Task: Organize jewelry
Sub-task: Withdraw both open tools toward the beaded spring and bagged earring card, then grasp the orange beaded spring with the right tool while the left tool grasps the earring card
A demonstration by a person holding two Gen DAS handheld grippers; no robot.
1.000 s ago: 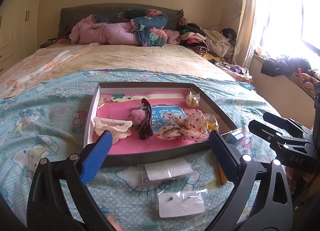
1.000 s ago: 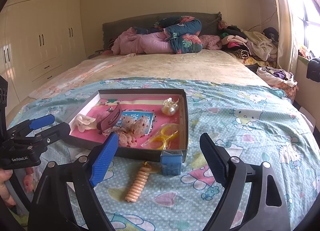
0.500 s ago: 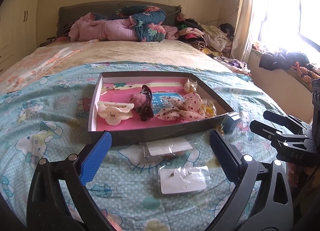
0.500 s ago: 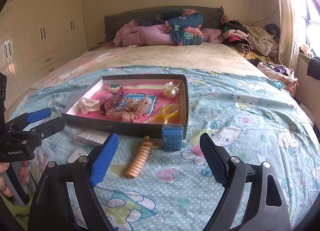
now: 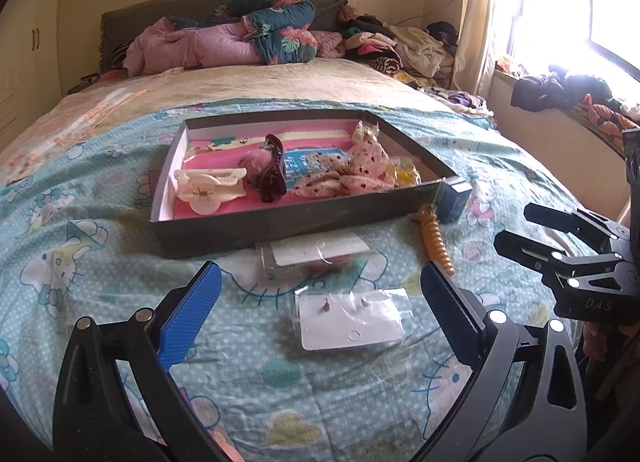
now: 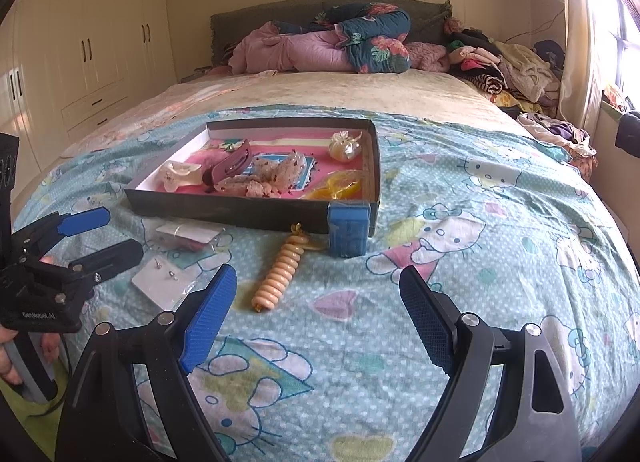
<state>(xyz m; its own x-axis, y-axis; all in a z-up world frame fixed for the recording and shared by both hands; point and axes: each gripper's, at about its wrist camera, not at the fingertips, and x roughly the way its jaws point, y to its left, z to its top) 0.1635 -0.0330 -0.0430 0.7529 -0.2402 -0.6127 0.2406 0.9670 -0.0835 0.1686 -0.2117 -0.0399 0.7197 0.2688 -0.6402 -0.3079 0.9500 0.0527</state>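
A dark shallow box [image 5: 304,218] [image 6: 252,212] with a pink floor lies on the bed, holding hair clips, a scrunchie and small bags. In front of it lie a white earring card in a clear bag [image 5: 350,322] [image 6: 162,282], a second bagged card [image 5: 316,256] [image 6: 188,236], an orange spiral hair tie [image 5: 436,246] [image 6: 280,276] and a small blue box [image 5: 452,202] [image 6: 347,228]. My left gripper [image 5: 320,304] is open, low over the earring card. My right gripper [image 6: 320,312] is open, just short of the spiral tie.
The bed is covered by a light blue cartoon-print sheet [image 6: 460,262]. Pink and floral bedding [image 5: 224,38] lies at the headboard, a clothes pile [image 5: 400,46] at the far right. Wardrobes [image 6: 80,42] stand left; a window sill [image 5: 568,114] runs right.
Both grippers have drawn back and lowered toward the near edge of the bed, so the box looks farther away and the loose items in front of it show fully. Both stay open.
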